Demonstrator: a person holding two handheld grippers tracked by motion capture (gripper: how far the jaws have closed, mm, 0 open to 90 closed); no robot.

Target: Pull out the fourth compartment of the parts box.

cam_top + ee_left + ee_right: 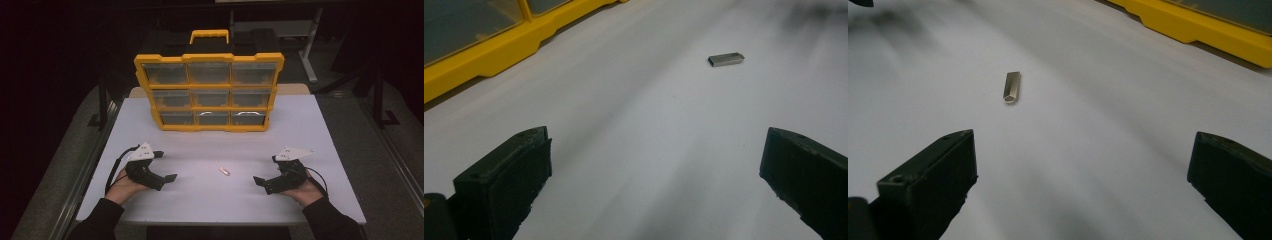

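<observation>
A small metal USB stick (pixel 224 171) lies flat on the white table (pixel 210 200), midway between the two hands. In the left gripper view the stick (pixel 726 59) sits ahead and to the right of the wide-apart jaws. In the right gripper view the same stick (pixel 1011 87) lies ahead and left of centre. My left gripper (pixel 167 166) rests at the table's left, open and empty. My right gripper (pixel 266 170) rests at the right, open, with nothing between its fingers. Both point inward toward the stick, a short way from it.
A yellow organizer case (pixel 210 92) with clear drawers and a top handle stands upright at the back of the table; its base (pixel 484 55) and its edge (pixel 1198 25) appear in the gripper views. Dark floor surrounds the table.
</observation>
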